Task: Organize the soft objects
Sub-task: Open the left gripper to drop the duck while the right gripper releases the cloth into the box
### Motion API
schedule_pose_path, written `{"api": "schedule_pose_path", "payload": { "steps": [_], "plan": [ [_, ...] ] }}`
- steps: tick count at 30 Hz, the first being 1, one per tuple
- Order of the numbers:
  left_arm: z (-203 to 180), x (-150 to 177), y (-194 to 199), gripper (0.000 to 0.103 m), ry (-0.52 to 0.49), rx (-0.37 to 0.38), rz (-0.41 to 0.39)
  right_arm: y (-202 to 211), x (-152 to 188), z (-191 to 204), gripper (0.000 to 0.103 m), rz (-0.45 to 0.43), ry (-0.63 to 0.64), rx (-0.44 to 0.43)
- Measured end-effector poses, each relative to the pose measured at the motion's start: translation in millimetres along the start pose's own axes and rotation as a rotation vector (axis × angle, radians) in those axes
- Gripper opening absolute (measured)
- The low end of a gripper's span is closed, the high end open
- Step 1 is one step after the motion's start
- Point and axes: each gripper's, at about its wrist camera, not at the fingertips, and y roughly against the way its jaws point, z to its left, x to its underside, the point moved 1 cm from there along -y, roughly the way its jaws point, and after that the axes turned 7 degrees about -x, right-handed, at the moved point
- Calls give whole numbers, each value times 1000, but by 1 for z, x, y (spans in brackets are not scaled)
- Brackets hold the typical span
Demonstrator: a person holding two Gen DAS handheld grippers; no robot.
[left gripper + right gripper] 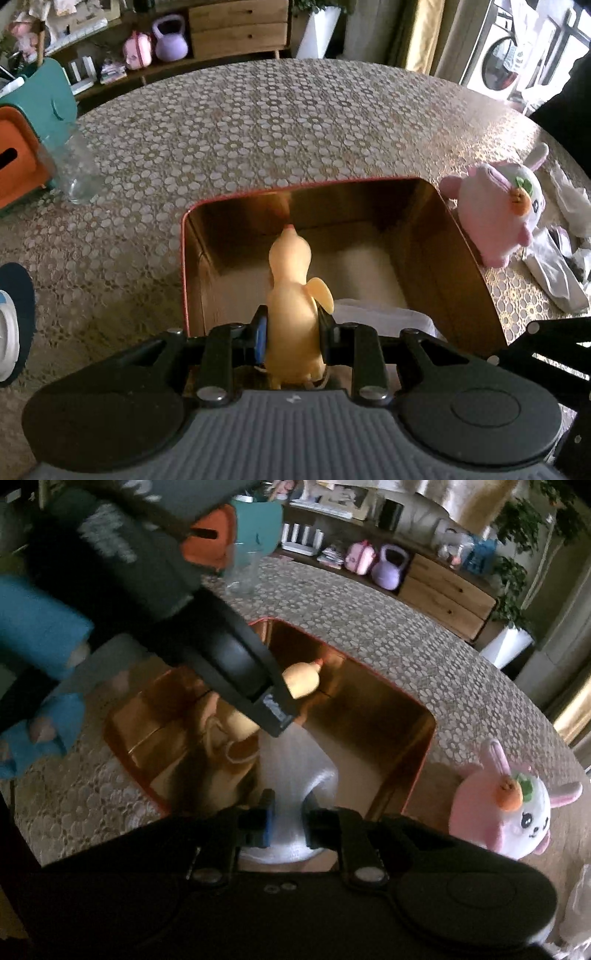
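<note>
Over the open box (465,236), a yellow rubber duck (291,295) is held by the left gripper (291,332), jaws clamped on its body, head and orange beak pointed into the box. Just right of it, a white soft cloth (291,775) is seen between the pads of the right gripper (286,819), draped down into the same box; whether the pads press it cannot be told. At the box's right outer wall, a pink-and-white bunny plush (498,210) is seated on the patterned tablecloth (258,122). Far left, a clear glass (74,170) is placed beside an orange-and-teal container (33,122).
</note>
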Motion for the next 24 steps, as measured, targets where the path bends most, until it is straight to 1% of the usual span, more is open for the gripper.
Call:
{"api": "schedule_pose_path", "payload": {
  "steps": [1, 5, 8, 10, 14, 15, 16, 18, 24],
  "plan": [
    [0, 0, -1, 27, -2, -4, 5, 1, 1, 2, 20, 0, 8, -9],
    [4, -1, -3, 27, 10, -10, 5, 2, 2, 1, 23, -5, 4, -20],
    [6, 0, -1, 28, 8, -21, -9, 4, 2, -4, 29, -16, -9, -35],
    [5, 1, 0, 29, 11, -23, -12, 7, 3, -8, 35, -29, -23, -41],
    [4, 2, 4, 30, 14, -22, -25, 14, 4, -14, 42, -56, -53, -51],
    [3, 2, 6, 35, 12, -28, -27, 17, 4, -16, 44, -63, -64, -55],
    [2, 3, 8, 50, 11, -31, -34, 18, 4, -18, 46, -68, -74, -58],
    [1, 3, 15, 71, 10, -28, -63, 23, 5, -20, 51, -80, -93, -66],
    [-2, 1, 38, 71, 17, -32, -122, 38, 8, -27, 59, -117, -126, -69]
  ]
}}
